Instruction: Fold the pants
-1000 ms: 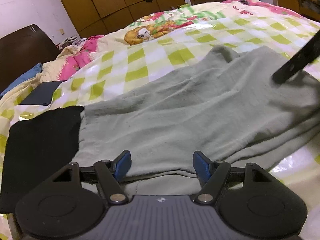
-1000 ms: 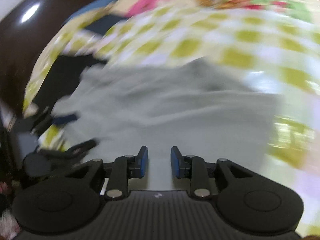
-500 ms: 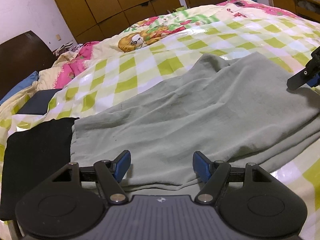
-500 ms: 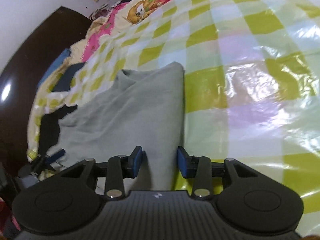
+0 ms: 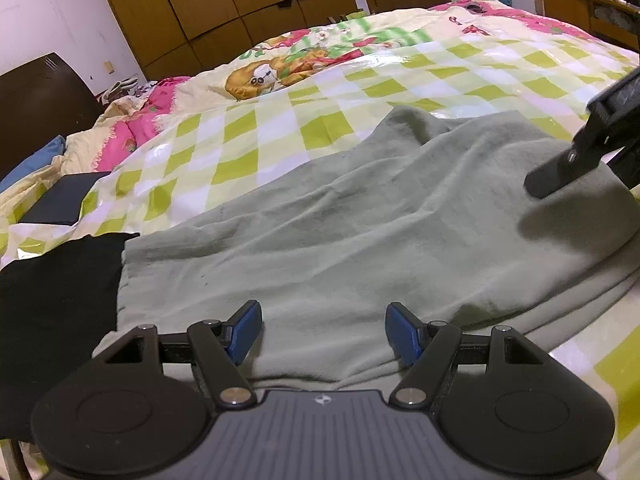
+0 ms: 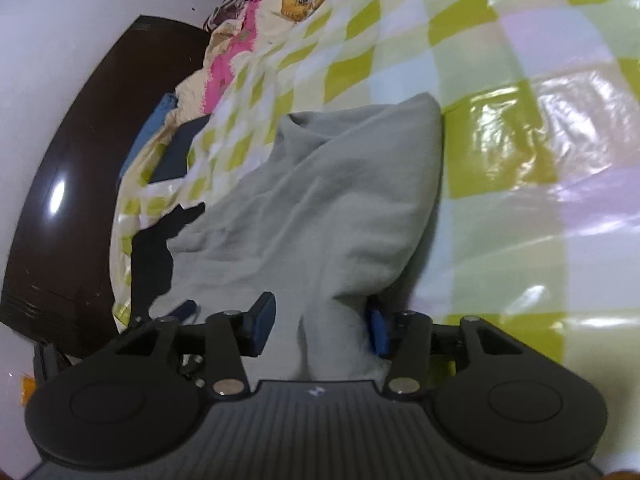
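Grey-green pants (image 5: 340, 216) are laid flat across the near part of a bed, on a glossy green-and-white checked cover (image 5: 248, 148), with wrinkles running through the cloth and a doubled layer seen along the near right edge. In the right wrist view the pants (image 6: 320, 208) are seen lengthwise, one end reaching far to a rounded corner, the near end bunched up into a ridge. The right gripper (image 6: 320, 330) is set over that ridge; its jaws have just been closing, the fold is between them and lies against the right blue pad, while a gap is left at the left pad, so a firm clench cannot be told. In the left wrist view the same gripper (image 5: 560, 172) is seen as a dark arm lowered onto the pants at far right, cloth raised beneath it. The left gripper (image 5: 324, 334) is held released, jaws wide, blue pads (image 5: 246, 330) just above the near edge of the pants, nothing grasped. A black garment (image 5: 52, 300) is touching the pants' left edge. Farther left a dark flat item (image 5: 60, 204) is lying on the cover. A cartoon-print quilt (image 5: 288, 64) is spread at the far side, a dark headboard (image 5: 36, 112) at far left, wooden wardrobes (image 5: 224, 8) behind.
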### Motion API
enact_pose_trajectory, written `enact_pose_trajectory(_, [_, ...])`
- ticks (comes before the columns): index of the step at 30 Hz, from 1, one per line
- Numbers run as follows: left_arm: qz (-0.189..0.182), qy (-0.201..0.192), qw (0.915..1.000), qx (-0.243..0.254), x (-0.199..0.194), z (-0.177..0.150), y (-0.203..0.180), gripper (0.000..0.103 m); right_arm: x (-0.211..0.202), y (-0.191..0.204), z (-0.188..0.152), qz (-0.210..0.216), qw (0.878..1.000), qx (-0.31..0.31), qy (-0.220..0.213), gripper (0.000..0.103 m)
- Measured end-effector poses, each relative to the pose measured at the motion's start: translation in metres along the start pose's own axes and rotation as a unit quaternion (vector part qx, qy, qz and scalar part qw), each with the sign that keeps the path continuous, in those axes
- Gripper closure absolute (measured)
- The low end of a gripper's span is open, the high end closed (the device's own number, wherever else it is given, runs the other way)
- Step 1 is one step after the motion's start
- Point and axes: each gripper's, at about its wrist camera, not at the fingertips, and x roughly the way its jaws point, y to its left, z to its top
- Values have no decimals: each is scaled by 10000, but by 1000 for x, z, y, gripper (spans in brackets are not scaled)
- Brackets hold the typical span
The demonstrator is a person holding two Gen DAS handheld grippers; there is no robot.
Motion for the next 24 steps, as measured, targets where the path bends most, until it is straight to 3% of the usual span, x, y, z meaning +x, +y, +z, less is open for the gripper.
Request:
enact_pose_trajectory(1, [-3, -25, 10000, 21, 0, 2, -2, 21, -1, -1, 0, -30, 10000, 48, -31, 90])
enact_pose_trajectory(2, [-11, -51, 10000, 46, 0, 5, -4, 21, -4, -3, 1, -11, 9999, 127, -83, 95])
enact_pose_trajectory(10, [-504, -13, 9980, 381, -3, 16, -46, 21, -57, -22, -1, -87, 9976, 297, -617, 97])
enact_pose_trajectory(15, [-777, -290, 9944, 656, -21, 29, -83, 21, -104, -45, -10, -289, 9948, 448, -863, 97])
enact_pose_trajectory(19, [-241, -851, 9937, 687, -24, 52, -97, 21, -134, -57, -19, -361, 9917, 605, -1072, 97])
enact_pose_trajectory(22, [-119, -964, 9941, 492, 3, 79, -109, 21, -146, -61, -21, -295, 9895, 716, -1224, 97])
enact_pose_trajectory(24, [197, -906, 9939, 599, 24, 94, -123, 21, -149, -59, -20, -270, 9886, 734, -1287, 97])
